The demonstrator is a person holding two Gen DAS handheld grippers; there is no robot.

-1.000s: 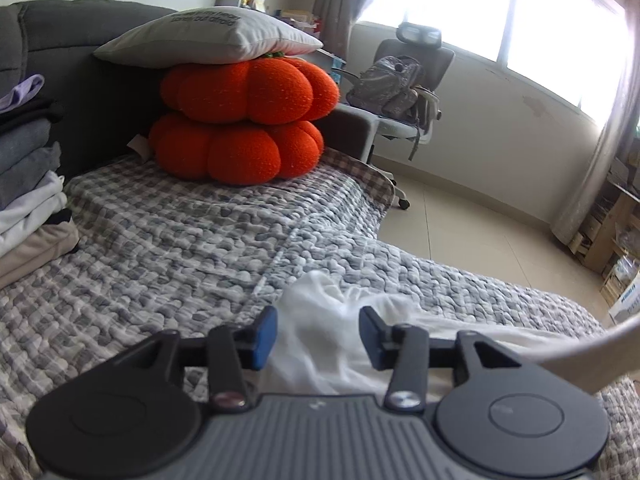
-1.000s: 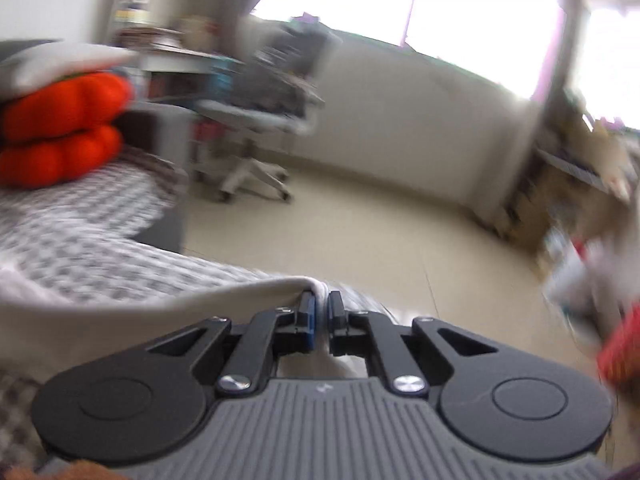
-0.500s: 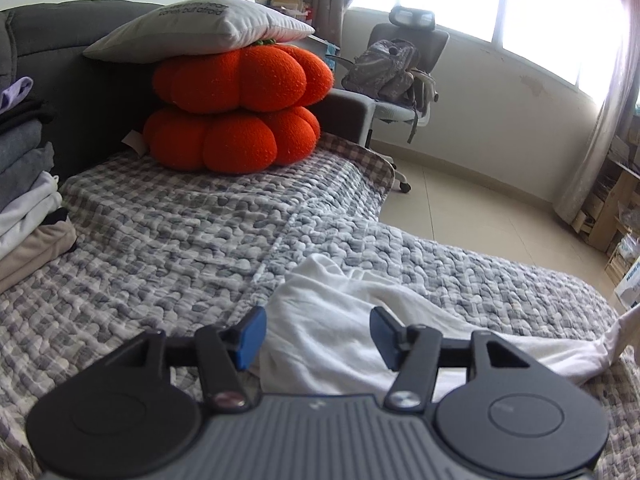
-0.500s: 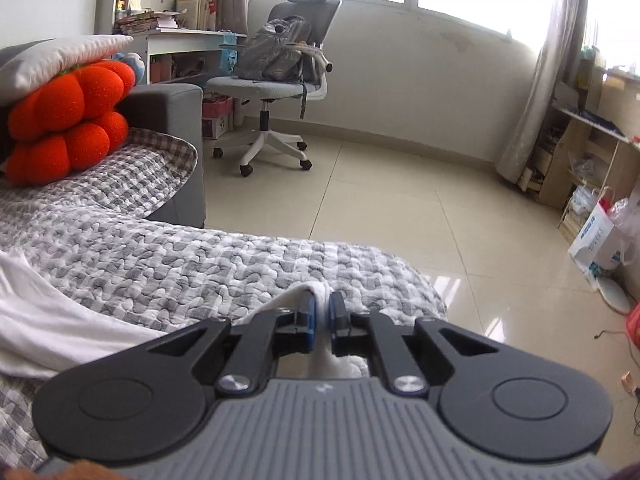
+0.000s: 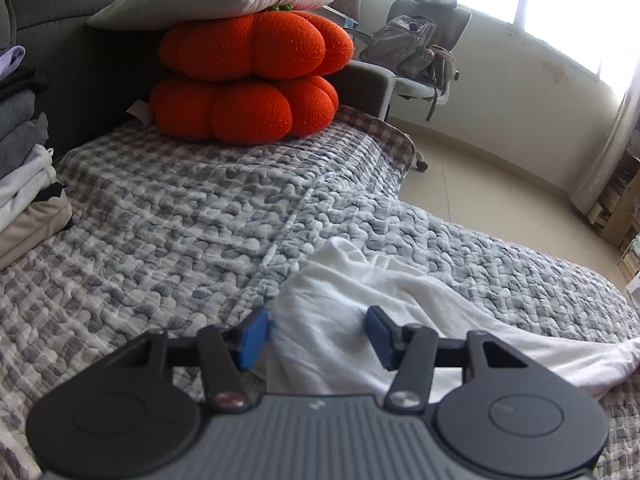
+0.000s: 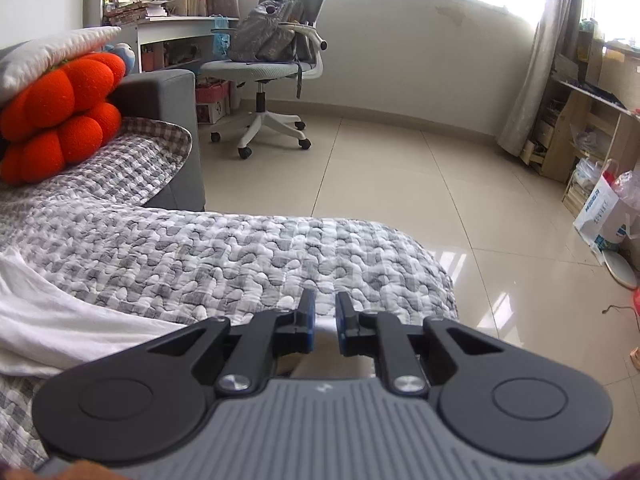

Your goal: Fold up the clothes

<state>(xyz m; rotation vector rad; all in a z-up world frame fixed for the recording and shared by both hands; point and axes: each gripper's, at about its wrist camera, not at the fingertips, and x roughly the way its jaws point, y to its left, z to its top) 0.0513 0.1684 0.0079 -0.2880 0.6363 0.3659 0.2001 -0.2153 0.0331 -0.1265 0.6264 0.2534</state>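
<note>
Soft white cloth garment [image 5: 352, 300], puckered quilt [image 5: 180, 220]

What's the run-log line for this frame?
left gripper: open over crumpled white cotton garment | right gripper: opening, garment released

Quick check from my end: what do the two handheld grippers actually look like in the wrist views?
Both match: the left gripper and right gripper have a ribbed grey body, two black round-ended link arms with silver pivot screws, and blue pads on the fingers. No cables or sleeves are visible.
</note>
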